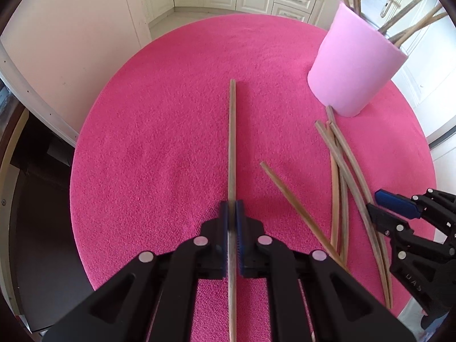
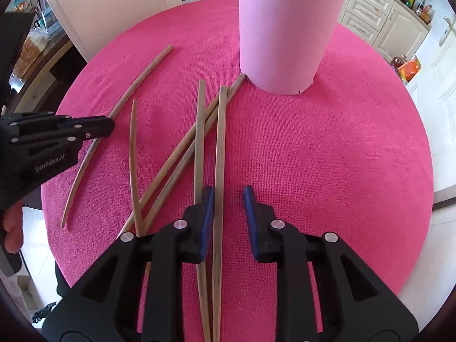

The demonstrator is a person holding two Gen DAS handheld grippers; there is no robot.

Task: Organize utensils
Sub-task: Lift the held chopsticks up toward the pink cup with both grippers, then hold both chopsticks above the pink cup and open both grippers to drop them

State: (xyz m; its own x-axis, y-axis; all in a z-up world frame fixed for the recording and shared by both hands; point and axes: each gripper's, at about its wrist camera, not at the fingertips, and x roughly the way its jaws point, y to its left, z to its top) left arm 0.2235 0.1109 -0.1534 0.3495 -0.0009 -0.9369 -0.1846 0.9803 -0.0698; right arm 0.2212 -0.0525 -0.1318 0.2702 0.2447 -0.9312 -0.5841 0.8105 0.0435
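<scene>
Left tool (image 1: 232,213): clamped shut on one wooden chopstick (image 1: 232,142), which pointed toward 12 o'clock over the pink counter (image 1: 156,142).
Right tool (image 2: 228,199): jaws apart around a second chopstick (image 2: 220,156), left pad touching it, right pad clear.
Loose chopsticks (image 2: 171,154): crossed on the counter at 10 o'clock of the right tool.
Pink cup (image 2: 285,34): upright at 12 o'clock, chopsticks standing inside.

Holder (image 2: 287,34) stands on tabletop (image 2: 342,156) toward 12 o'clock in right view, sticks (image 1: 410,25) standing in it. Loose sticks (image 2: 199,131) lie crossed on tabletop at holder's 7 o'clock. Single stick (image 2: 134,85) lies apart at pile's 10 o'clock, left tool (image 2: 109,125) over it.
</scene>
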